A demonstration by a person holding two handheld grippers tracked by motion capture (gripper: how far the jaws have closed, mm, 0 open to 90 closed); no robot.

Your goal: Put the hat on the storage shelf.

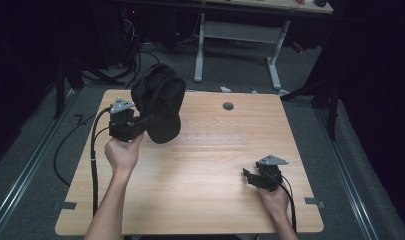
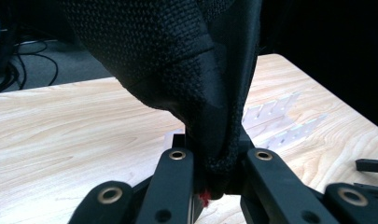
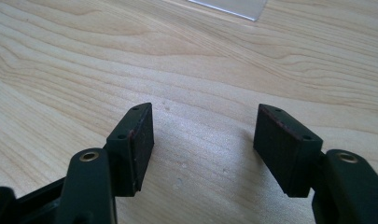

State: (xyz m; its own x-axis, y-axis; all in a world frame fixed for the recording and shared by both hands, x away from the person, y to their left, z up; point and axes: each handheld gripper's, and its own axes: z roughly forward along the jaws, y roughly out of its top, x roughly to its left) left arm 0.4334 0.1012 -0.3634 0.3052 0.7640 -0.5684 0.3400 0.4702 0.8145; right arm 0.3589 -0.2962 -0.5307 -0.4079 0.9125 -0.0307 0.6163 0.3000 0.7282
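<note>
A black fabric bag (image 1: 159,102) hangs lifted above the left half of the wooden table (image 1: 200,200). My left gripper (image 1: 140,120) is shut on a fold of the bag's woven cloth (image 2: 214,116), which bunches between the two jaws in the left gripper view. My right gripper (image 1: 250,176) rests low near the table's front right, open, with nothing between its pads (image 3: 139,140). A person's hands hold both grippers from the bottom of the high view.
A clear plastic piece with slots (image 2: 280,119) lies flat on the table beyond the bag, faint near the middle (image 1: 215,136). A round grey grommet (image 1: 228,106) sits near the far edge. A white-legged desk (image 1: 240,35) and cables stand behind the table.
</note>
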